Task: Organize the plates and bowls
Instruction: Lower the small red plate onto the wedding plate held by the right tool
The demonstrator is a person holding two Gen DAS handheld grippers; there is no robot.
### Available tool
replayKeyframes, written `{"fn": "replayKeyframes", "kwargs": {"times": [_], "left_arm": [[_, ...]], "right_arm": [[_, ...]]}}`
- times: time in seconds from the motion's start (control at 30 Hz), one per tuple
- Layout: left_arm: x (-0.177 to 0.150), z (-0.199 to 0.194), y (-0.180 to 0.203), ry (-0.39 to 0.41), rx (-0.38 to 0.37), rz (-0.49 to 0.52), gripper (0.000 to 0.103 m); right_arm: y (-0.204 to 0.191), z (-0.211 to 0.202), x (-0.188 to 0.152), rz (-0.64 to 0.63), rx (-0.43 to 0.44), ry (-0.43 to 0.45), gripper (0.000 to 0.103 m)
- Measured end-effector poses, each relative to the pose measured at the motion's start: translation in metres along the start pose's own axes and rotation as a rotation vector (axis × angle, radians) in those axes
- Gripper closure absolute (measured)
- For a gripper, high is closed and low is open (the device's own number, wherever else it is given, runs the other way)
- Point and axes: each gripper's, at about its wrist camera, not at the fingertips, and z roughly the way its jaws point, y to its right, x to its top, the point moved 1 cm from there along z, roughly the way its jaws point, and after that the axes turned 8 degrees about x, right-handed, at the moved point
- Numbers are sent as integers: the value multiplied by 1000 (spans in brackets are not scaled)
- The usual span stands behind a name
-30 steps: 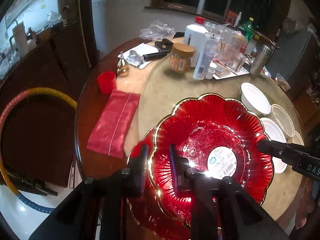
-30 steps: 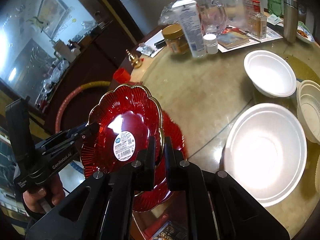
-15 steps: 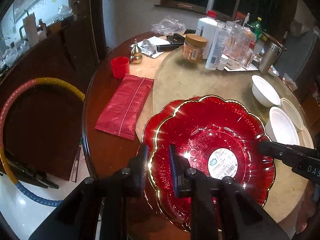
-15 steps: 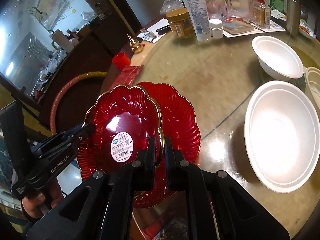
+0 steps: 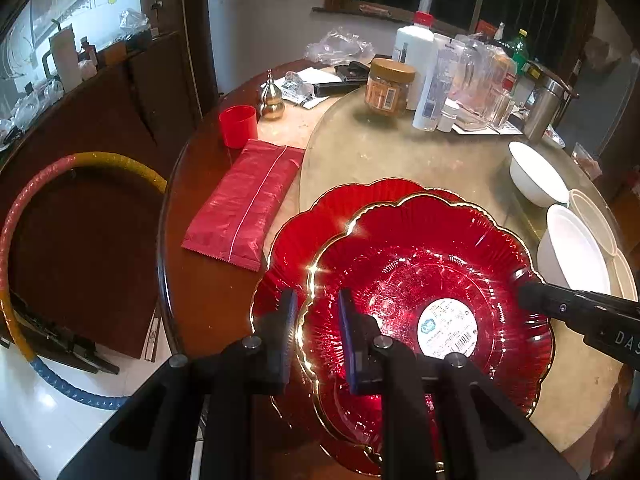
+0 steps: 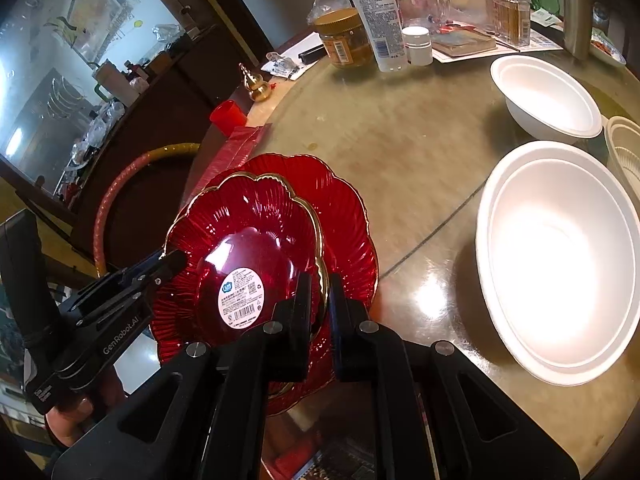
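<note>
Left wrist view takes in the round table (image 5: 224, 280), with its glass turntable (image 5: 400, 160) carrying most of the crockery. Largest of the task's things is the lower red plate (image 5: 304, 220), lying flat at the near edge of the turntable; directly over it, offset a little toward the holder, hangs the upper red plate (image 5: 420, 264) with a gold scalloped rim and a white label on its middle. That overlap is what the coming move turns on, by my reading: the upper plate needs only to go down and slightly forward to nest. Both grippers share it equally, the left gripper (image 5: 316, 336) clamped on its near-left rim and the right gripper (image 6: 320, 312) pinched on the opposite rim, so neither is nearer. Whether the two plates already touch I cannot tell. Further right on the turntable stand a large white bowl (image 6: 560, 260), which appears to be two nested, a smaller white bowl (image 6: 548, 96) beyond it, and a ribbed cream bowl (image 6: 624, 148); all look empty.
</note>
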Motion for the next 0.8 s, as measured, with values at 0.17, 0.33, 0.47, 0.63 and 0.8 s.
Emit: {"fn": "replayKeyframes", "kwargs": {"times": [0.17, 0.33, 0.47, 0.63, 0.8], "left_arm": [[-1, 3, 3, -6, 14, 6, 84], [-2, 6, 5, -13, 25, 9, 84], [-2, 8, 6, -14, 34, 11, 83], [0, 11, 7, -13, 48, 5, 83], [-1, 18, 7, -20, 65, 2, 83]], "right_arm": [[1, 5, 0, -5, -5, -7, 96], [2, 9, 1, -10, -15, -8, 96], [3, 11, 0, -12, -20, -10, 96], [1, 15, 2, -24, -36, -4, 95], [1, 23, 4, -26, -49, -6, 95]]}}
